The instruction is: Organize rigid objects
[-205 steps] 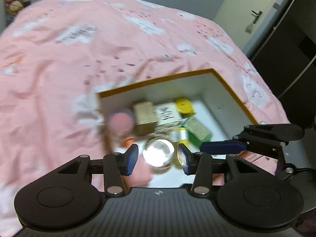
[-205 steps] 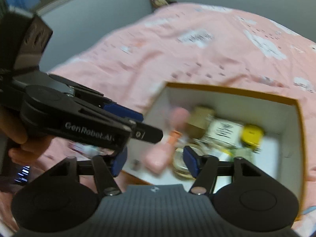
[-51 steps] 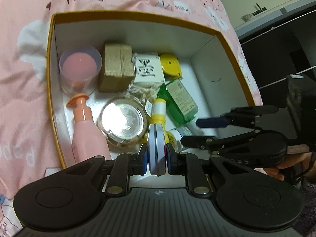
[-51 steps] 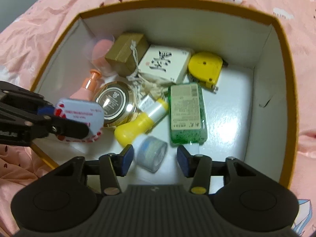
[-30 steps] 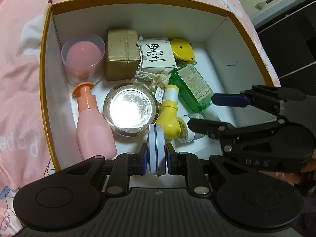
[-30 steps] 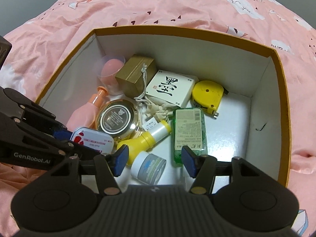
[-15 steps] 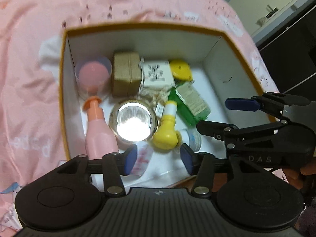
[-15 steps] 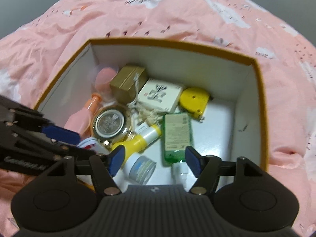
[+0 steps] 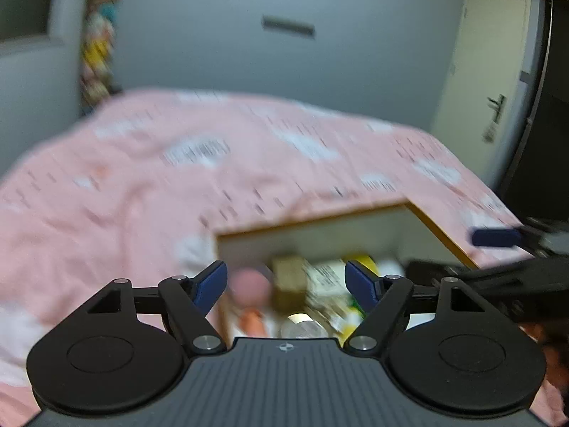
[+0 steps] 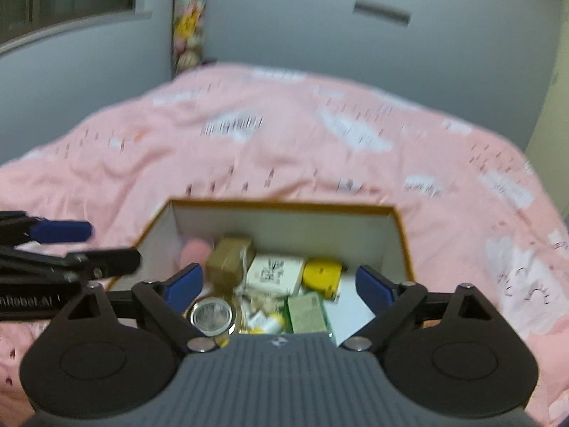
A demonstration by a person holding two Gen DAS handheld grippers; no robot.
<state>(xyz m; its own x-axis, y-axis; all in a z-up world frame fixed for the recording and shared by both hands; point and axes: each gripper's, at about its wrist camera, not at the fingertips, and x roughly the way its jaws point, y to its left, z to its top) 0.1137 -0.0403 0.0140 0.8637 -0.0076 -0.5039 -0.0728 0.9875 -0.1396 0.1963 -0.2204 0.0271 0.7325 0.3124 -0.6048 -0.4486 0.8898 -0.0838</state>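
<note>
An orange-rimmed white box (image 10: pixel 355 227) (image 9: pixel 338 229) lies on the pink bed. In it sit a brown box (image 10: pixel 231 254), a white box with black lettering (image 10: pixel 275 272), a yellow tape measure (image 10: pixel 322 272), a green packet (image 10: pixel 306 313), a round silver tin (image 10: pixel 212 315) and a pink ball in a cup (image 9: pixel 249 284). My left gripper (image 9: pixel 286 286) hangs above the box's near side, its jaws opening wide with nothing between them. My right gripper (image 10: pixel 279 284) is likewise raised over the box, jaws opening and empty. Each gripper shows at the edge of the other's view.
The pink duvet (image 10: pixel 284 135) with white cloud prints covers the bed around the box. A grey wall (image 10: pixel 355 53) stands behind, with stuffed toys (image 10: pixel 186 28) in the corner. A door (image 9: pixel 487 89) and a dark wardrobe are to the right.
The left gripper let go of the small round tin in the box and opened. Both grippers rose and tilted up, away from the box, and the right one opened wider.
</note>
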